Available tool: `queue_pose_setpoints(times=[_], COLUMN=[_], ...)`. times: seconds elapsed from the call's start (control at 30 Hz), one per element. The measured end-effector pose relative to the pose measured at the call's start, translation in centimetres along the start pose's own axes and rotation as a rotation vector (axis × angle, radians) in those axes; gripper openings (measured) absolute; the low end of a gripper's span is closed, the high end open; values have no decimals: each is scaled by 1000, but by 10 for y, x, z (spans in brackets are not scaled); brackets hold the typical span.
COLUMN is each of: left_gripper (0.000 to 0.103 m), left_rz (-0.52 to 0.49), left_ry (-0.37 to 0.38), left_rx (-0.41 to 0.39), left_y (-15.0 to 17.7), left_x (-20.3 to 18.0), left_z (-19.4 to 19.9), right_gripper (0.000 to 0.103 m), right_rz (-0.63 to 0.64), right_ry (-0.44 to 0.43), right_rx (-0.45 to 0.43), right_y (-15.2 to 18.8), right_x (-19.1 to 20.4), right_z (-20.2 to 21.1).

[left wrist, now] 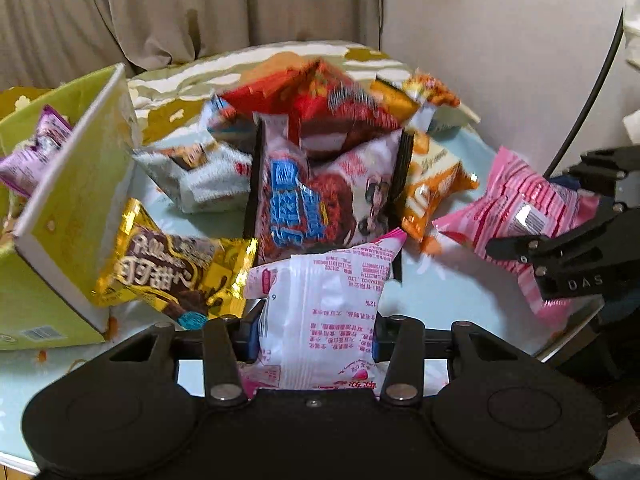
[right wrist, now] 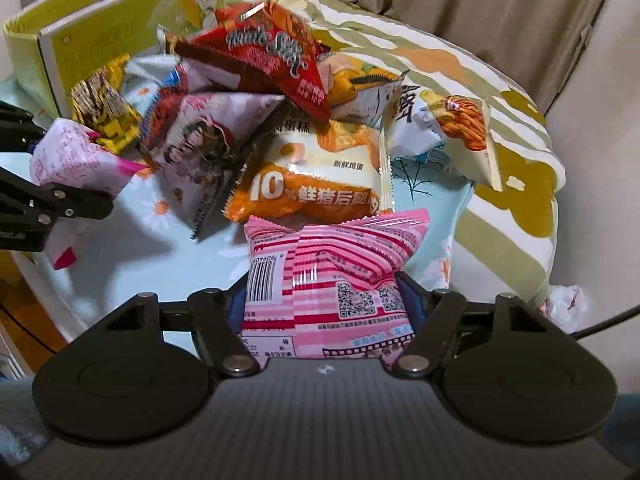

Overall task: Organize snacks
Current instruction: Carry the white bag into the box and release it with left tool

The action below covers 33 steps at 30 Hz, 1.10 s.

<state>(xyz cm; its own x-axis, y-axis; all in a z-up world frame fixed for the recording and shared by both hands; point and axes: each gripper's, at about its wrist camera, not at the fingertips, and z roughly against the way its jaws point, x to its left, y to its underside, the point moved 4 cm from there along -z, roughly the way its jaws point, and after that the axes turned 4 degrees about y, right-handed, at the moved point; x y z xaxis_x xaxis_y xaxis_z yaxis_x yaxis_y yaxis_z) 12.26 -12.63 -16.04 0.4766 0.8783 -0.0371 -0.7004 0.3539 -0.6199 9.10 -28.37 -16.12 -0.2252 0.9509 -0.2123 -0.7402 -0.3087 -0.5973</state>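
The left hand-held gripper (left wrist: 316, 340) is clamped on a white packet with pink print (left wrist: 320, 312), its blue-padded jaws pressing both sides so the puffy wrapper bulges up between them; the right hand-held gripper (right wrist: 322, 304) is clamped the same way on a pink striped packet (right wrist: 336, 264), barcode and QR codes facing the camera. Both packets seem to be held just above the pale blue, daisy-printed surface (right wrist: 160, 264), though I cannot tell whether they have fully lifted off it. Beyond them lies the heap not yet sorted: a white-and-purple bag with a cartoon face (left wrist: 332, 196), an orange-and-white packet (right wrist: 316, 176), a red packet (right wrist: 264, 60) riding on top, a white packet with orange snacks pictured (right wrist: 440, 128) toward the far right, and a gold chocolate packet (left wrist: 172, 268) leaning against the green box (left wrist: 80, 184). That open box stands at the left and already holds a purple packet (left wrist: 36, 148), so it looks like the destination. The step in hand appears to be carrying two picked snacks at once; the next move would call for swinging each across to the box opening, clearing its near wall and the gold packet, then letting go one at a time. The wrappers are air-filled and slick, so a firm squeeze could let them slip or pop
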Motion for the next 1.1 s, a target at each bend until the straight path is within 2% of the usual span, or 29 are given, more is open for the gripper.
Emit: queue_pose_setpoints(times=[0.17,0.3,0.47,0.67,0.87,1.1], left_gripper=[50,50,50,50,50,50], left_rz=[33,67,101,133,159,187], left_ry=[-9,-31,-79,-141,-172,-169], left_rx=[-60,-127,-200,-253,-259,-203], left_y=[-16,-32,-50,-66,-81,-91], left_x=[4,19,53,118,193,270], left_z=[34,68,105,133,138,110], right_gripper=[86,86,86,86,86,86], right_rz=[-21,-35,-76,-157,-202,-272], right_ry=[-12,-32,-74,-141,-182,-207], right_rx=[-49,-110,-186,-232,-254,-224], right_y=[-15,-42,-88,-147,-208,-267], right_x=[2,5,20,49,93,144], right_z=[33,56,79,85,78,51])
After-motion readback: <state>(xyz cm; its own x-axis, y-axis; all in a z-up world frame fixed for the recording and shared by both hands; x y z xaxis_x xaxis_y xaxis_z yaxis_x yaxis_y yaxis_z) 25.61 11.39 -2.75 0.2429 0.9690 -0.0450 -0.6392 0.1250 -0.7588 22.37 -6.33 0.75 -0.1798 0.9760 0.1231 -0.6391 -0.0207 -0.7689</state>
